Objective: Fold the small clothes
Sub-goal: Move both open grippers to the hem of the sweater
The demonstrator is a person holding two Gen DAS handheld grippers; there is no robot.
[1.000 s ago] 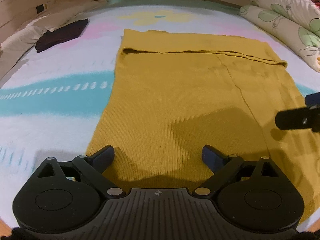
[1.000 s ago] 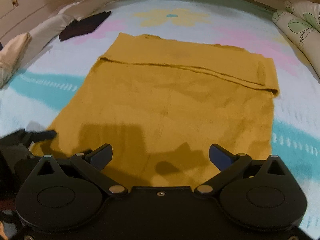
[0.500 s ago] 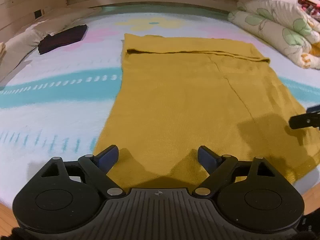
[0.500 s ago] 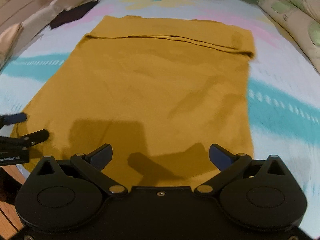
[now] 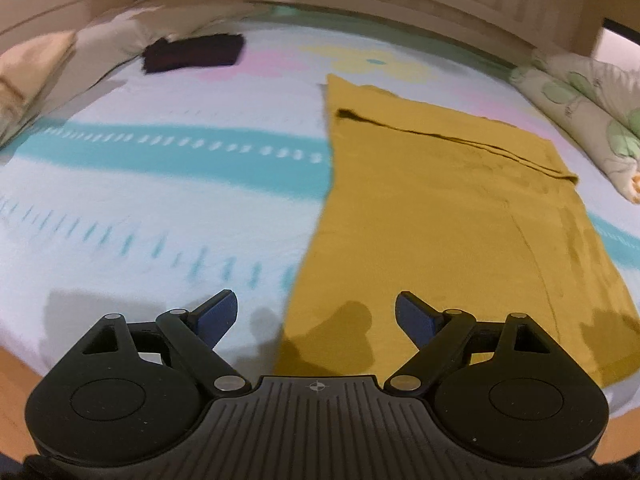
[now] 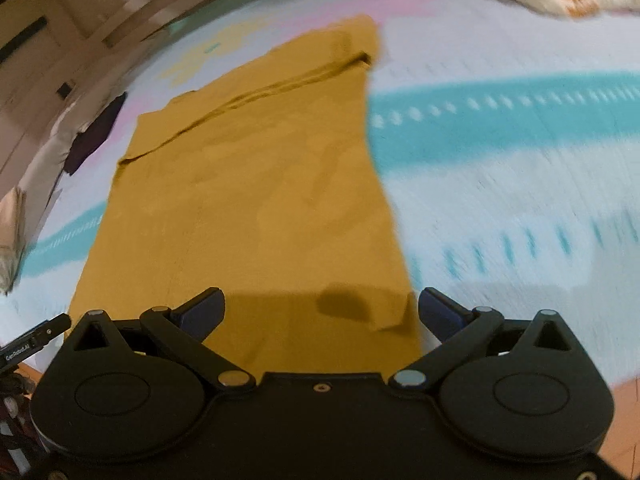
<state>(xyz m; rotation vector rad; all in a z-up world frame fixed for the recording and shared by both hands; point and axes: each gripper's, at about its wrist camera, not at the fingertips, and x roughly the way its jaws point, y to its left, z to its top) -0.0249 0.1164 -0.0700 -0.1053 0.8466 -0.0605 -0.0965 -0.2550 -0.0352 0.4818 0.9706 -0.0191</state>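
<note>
Mustard-yellow garment (image 5: 448, 216) lies flat on the bed, far edge folded.

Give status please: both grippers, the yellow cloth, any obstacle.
Left gripper open, empty. Right gripper open, empty. Yellow cloth flat on bed, far edge folded. Nothing in the way.

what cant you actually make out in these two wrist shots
- Left wrist view: the near hem of the mustard garment is hidden behind the left gripper.
- Right wrist view: motion blur smears the bedsheet pattern.
- Both views: what the dark garment is, too small and blurred.
</note>
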